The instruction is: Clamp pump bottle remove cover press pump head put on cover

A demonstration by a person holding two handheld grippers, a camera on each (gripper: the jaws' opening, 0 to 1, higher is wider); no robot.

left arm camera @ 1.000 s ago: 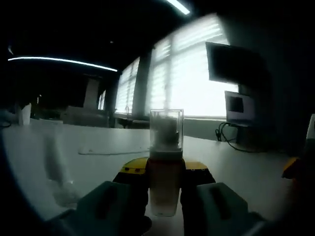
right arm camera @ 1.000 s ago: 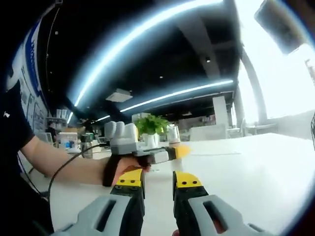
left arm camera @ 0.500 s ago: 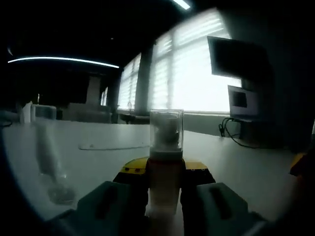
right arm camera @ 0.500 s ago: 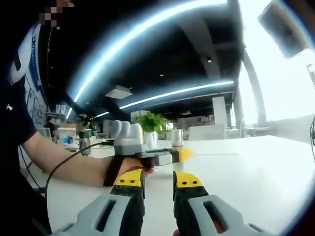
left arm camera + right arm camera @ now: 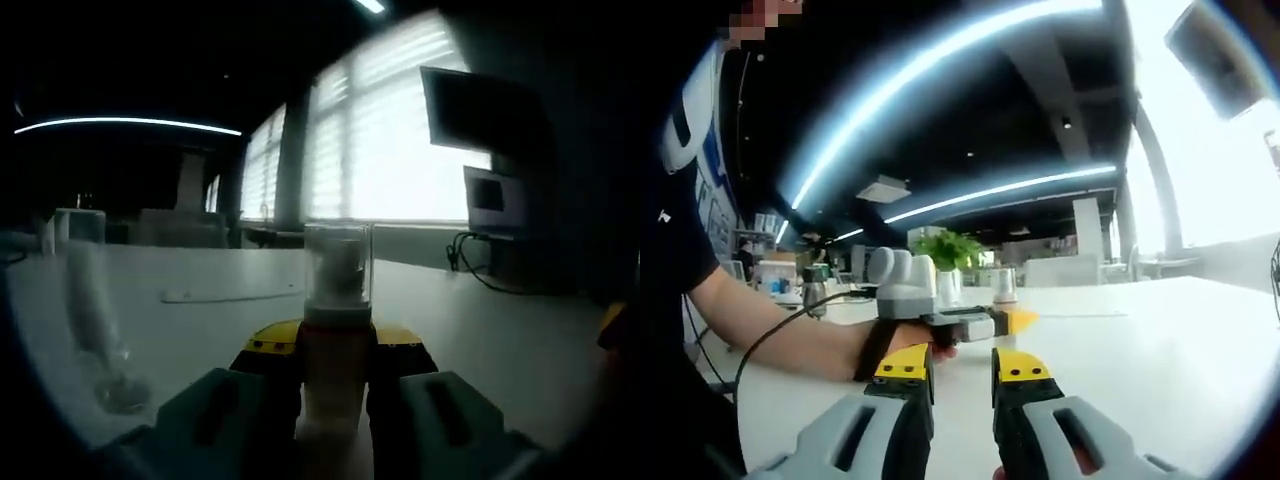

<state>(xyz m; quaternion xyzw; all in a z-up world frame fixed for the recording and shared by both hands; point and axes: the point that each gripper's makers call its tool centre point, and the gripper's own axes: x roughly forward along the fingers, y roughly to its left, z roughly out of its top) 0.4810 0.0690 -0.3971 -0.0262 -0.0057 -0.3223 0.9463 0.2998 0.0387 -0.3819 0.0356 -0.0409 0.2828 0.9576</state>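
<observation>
Wide white tabletop [image 5: 520, 340] in an open office, dim on the left under a long ceiling light strip [image 5: 130, 123], bright slatted windows [image 5: 390, 140] centre, dark wall-mounted monitor [image 5: 480, 110] on the right with cables below. In left gripper view: yellow-tipped grey left gripper [image 5: 338, 350] clamped on the pale translucent pump bottle [image 5: 337, 375], bottle upright between the jaws, clear cylindrical cover [image 5: 338, 262] on top over the pump head. In right gripper view: person's forearm [image 5: 780, 345] entering from the left, hand wrapped round the left gripper [image 5: 1005, 322], bottle standing up from its yellow tips. Leafy green potted plant [image 5: 952, 252] behind on the same table. Right gripper [image 5: 962, 375] at the bottom, jaws parted by a narrow gap, holding nothing, apart from the bottle and nearer the camera.
</observation>
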